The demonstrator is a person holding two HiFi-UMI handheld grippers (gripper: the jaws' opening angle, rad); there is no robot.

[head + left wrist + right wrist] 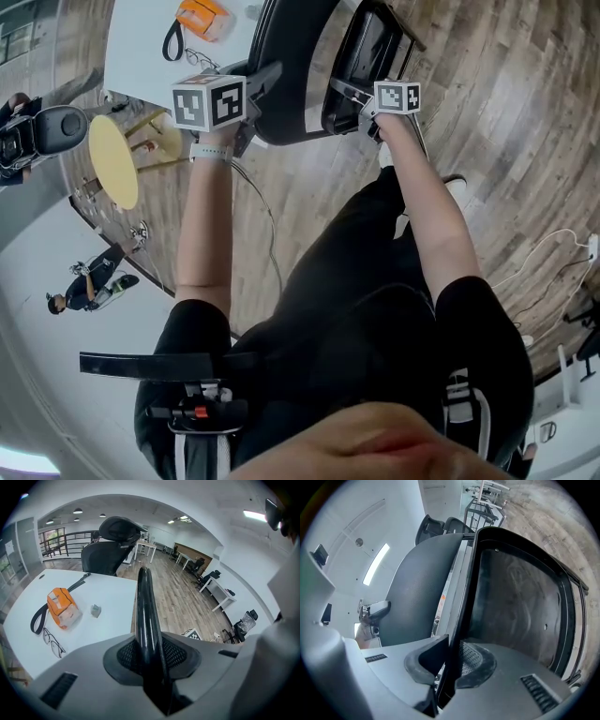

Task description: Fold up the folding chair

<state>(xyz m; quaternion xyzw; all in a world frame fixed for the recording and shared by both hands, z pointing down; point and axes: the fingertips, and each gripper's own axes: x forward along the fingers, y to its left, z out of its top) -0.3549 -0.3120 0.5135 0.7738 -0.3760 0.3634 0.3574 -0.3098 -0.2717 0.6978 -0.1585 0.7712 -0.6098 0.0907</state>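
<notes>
Arms [204, 225] stretch forward; left gripper [150, 656] clamps the black folding chair's [305, 89] backrest [146, 606] edge, right gripper [451, 663] its upturned seat [515, 606] rim.

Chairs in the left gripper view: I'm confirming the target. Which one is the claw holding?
The folding chair: its thin glossy black edge is pinched in the left claw. The high-backed office chair stands untouched beyond the white table.

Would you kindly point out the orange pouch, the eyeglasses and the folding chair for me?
orange pouch [61, 609]: left gripper view, on its front face.
eyeglasses [51, 641]: left gripper view, on the bridge between the lenses.
folding chair [515, 602]: right gripper view, on the dark panel inside its black rim.
</notes>
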